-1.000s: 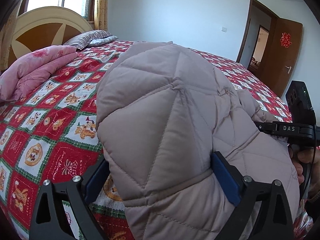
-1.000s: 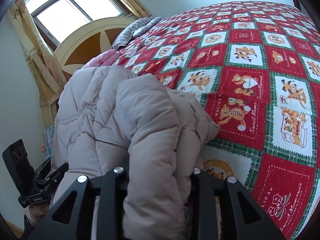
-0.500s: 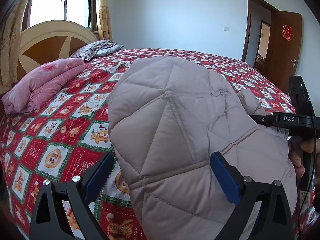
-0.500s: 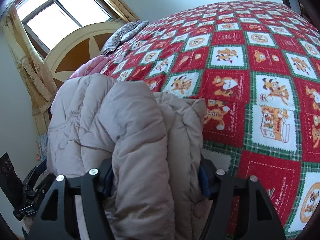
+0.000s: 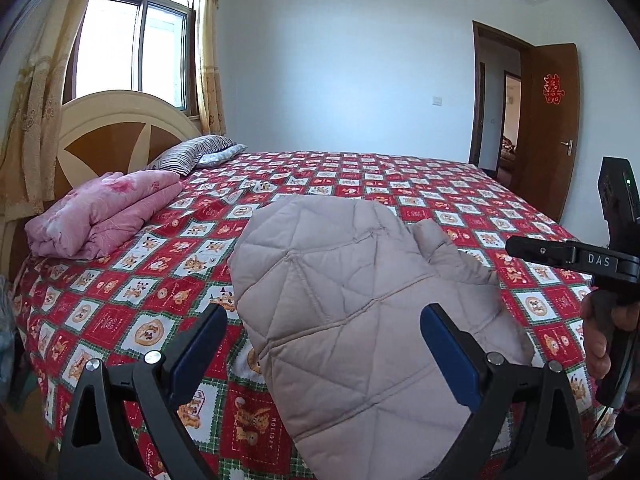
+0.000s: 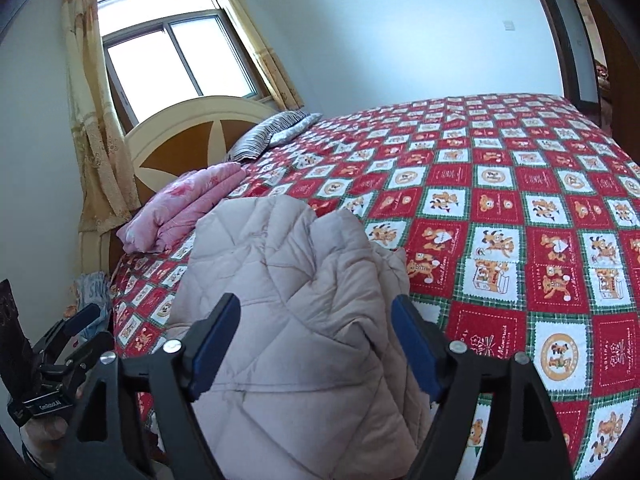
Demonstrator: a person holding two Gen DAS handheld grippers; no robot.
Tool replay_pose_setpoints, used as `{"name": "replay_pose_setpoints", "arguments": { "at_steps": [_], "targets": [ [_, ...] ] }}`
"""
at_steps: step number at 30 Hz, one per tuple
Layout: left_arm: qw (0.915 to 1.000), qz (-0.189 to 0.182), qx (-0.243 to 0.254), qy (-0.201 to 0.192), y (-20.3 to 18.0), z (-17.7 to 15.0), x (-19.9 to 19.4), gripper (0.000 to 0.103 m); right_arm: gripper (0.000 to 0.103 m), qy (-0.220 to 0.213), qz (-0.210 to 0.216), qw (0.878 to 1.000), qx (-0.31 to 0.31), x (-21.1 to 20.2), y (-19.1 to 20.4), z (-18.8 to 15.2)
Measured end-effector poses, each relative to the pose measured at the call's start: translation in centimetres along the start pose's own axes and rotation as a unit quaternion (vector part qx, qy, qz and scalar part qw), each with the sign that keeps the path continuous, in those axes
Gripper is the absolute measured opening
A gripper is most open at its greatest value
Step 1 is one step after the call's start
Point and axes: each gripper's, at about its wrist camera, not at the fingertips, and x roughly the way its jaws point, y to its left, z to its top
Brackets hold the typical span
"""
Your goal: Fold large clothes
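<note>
A folded beige quilted puffer jacket (image 5: 360,304) lies near the front edge of the bed; it also shows in the right wrist view (image 6: 288,304). My left gripper (image 5: 324,344) is open, its blue pads (image 5: 448,360) spread apart on either side of the jacket's near end, holding nothing. My right gripper (image 6: 316,340) is open too, its blue pads (image 6: 414,352) apart around the jacket's other end. The right gripper also shows at the right edge of the left wrist view (image 5: 572,260), and the left gripper at the lower left of the right wrist view (image 6: 68,340).
The bed carries a red, white and green cartoon-patchwork cover (image 5: 420,184). A folded pink quilt (image 5: 104,212) and a striped pillow (image 5: 188,154) lie by the headboard (image 5: 108,128). A window with curtains (image 5: 132,48) is behind it. An open brown door (image 5: 556,120) stands at the right.
Both grippers opened and let go of the jacket, then drew back and up from it. The jacket now rests on the bed, smaller in both views.
</note>
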Motion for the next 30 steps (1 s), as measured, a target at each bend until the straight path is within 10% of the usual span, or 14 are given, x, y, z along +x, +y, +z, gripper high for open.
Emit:
{"name": "replay_pose_setpoints", "arguments": {
  "at_steps": [30],
  "targets": [
    [0.9991, -0.014, 0.002, -0.040, -1.0, 0.8, -3.0, 0.098, 0.087, -0.029, -0.008, 0.999, -0.028, -3.4, 2.5, -1.7]
  ]
}}
